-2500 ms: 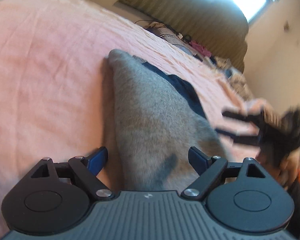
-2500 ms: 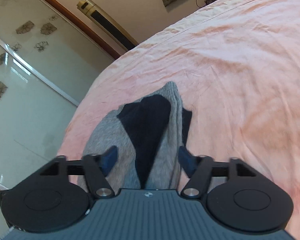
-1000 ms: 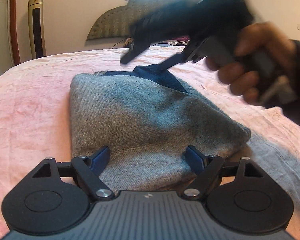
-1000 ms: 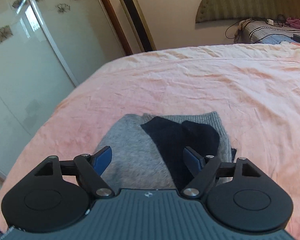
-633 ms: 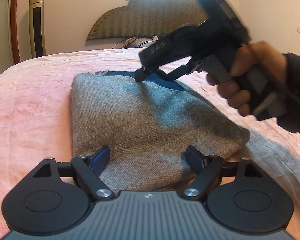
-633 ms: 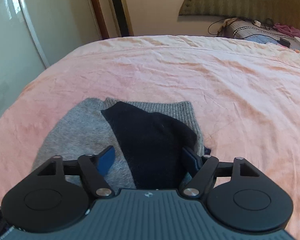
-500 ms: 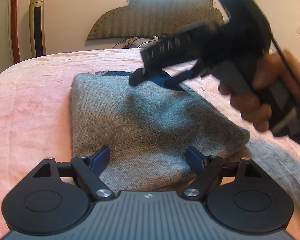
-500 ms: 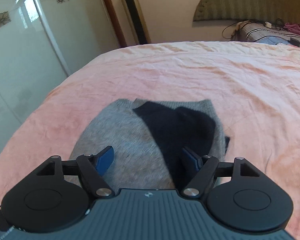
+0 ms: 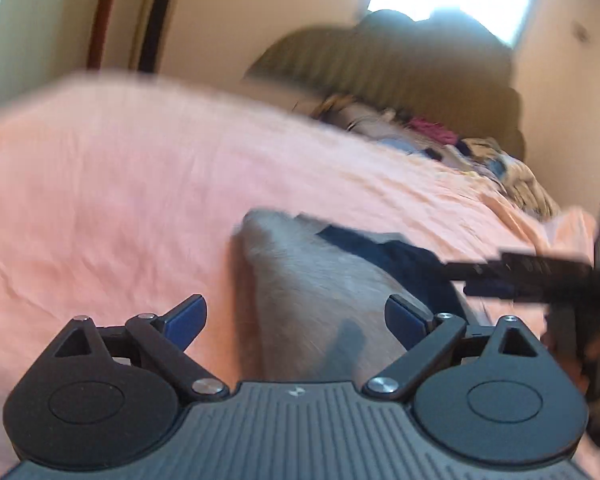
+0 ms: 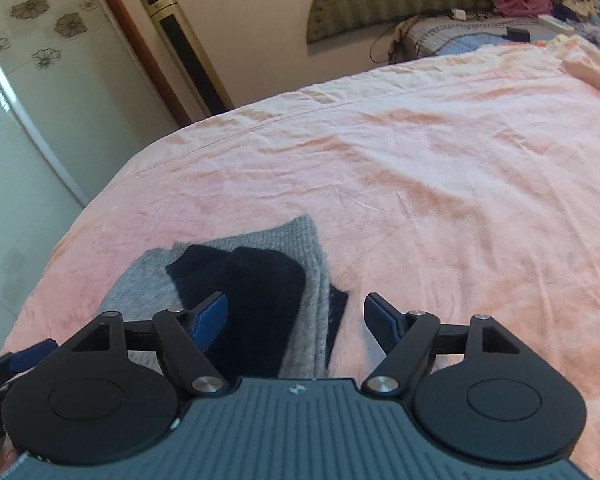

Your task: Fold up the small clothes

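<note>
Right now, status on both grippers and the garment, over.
Left gripper opening, nothing between fingers. Right gripper open, empty. Grey garment folded on pink bedsheet, dark piece on top. Nothing in the way.

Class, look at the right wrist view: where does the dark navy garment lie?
The dark navy garment lies on top of the folded grey garment, low and left of centre on the pink bedsheet, just ahead of the right gripper.

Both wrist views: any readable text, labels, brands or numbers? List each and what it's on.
No readable words or numbers in either view.
Left gripper body: small white logo mark, no letters.
Right gripper body: same mark, no letters.
Tower fan: dark panel, nothing legible.
</note>
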Demonstrator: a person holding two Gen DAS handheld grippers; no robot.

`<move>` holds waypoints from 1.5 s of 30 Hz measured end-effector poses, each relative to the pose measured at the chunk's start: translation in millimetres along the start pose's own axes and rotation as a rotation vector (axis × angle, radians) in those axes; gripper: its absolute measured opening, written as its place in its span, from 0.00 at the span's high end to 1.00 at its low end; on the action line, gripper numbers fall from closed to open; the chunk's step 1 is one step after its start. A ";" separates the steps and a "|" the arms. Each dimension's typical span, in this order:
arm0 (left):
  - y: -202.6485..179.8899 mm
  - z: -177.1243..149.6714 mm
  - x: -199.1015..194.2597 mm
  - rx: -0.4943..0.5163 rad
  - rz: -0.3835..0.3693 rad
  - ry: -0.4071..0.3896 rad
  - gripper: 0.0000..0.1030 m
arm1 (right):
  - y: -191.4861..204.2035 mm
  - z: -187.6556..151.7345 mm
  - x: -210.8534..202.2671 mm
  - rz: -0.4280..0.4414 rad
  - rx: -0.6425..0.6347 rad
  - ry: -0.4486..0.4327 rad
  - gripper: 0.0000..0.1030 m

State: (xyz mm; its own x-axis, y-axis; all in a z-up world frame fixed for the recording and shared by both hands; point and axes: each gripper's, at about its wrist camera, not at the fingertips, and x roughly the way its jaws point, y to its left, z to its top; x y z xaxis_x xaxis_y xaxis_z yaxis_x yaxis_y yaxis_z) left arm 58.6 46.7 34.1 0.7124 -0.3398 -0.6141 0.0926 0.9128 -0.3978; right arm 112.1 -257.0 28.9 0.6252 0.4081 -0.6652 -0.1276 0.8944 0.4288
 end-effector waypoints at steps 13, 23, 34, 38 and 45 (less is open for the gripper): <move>-64.7 11.0 40.5 0.467 0.179 -0.216 0.92 | -4.6 -6.1 2.7 0.064 -0.099 -0.176 0.79; -15.7 -21.9 -16.3 0.186 0.127 -0.161 0.39 | -19.7 -41.1 -50.6 0.183 0.038 -0.124 0.32; -30.5 -63.9 -29.6 0.263 0.025 0.019 0.42 | 0.4 -78.5 -55.3 0.083 -0.048 -0.027 0.71; -31.7 -75.9 -48.5 0.217 -0.035 0.108 0.35 | 7.9 -94.9 -91.8 0.119 -0.031 -0.043 0.34; -30.1 -97.8 -51.1 0.254 0.008 0.078 0.77 | 11.8 -130.6 -85.5 0.076 -0.136 0.034 0.76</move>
State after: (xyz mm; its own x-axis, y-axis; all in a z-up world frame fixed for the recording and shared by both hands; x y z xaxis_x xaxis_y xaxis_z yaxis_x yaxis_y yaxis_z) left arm -48.6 14.4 10.8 0.6587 -0.3395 -0.6715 0.2659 0.9399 -0.2143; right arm -43.4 -257.4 11.1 0.5838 0.4796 -0.6550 -0.2783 0.8762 0.3935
